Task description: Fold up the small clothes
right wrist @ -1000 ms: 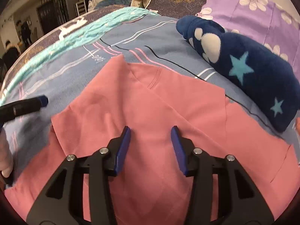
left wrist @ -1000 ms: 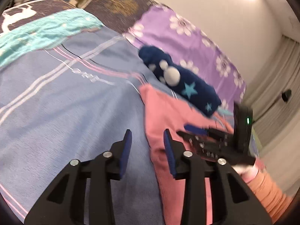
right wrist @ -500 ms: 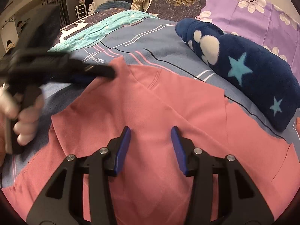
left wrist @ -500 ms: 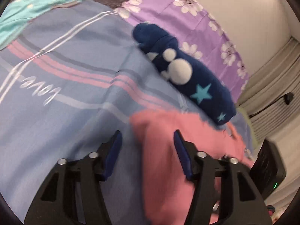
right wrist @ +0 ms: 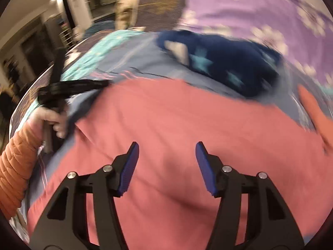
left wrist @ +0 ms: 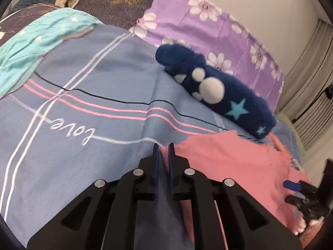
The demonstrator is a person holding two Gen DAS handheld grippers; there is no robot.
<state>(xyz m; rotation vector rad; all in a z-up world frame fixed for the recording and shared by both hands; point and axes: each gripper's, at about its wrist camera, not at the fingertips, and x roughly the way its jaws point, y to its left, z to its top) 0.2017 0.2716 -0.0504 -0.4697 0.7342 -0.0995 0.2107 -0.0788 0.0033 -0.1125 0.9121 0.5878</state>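
A pink shirt [right wrist: 177, 125] lies spread on the blue striped bedspread [left wrist: 93, 79]. It also shows in the left wrist view [left wrist: 229, 162]. My left gripper [left wrist: 163, 145] is shut on the shirt's far left edge, with some blue bedspread fabric pinched between the pads too. It also shows in the right wrist view [right wrist: 104, 83] at the shirt's upper left corner. My right gripper [right wrist: 166, 152] is open and hovers over the middle of the shirt, holding nothing. It shows small at the right edge of the left wrist view [left wrist: 295, 189].
A dark blue plush blanket roll with stars [left wrist: 218, 91] lies just beyond the shirt. A purple flowered pillow [left wrist: 208, 31] sits behind it. A teal cloth [left wrist: 41, 37] lies far left. A wall and curtain are on the right.
My left gripper has closed from wide open onto the shirt's edge. The right gripper has opened wider and shifted; its view is blurred with motion.
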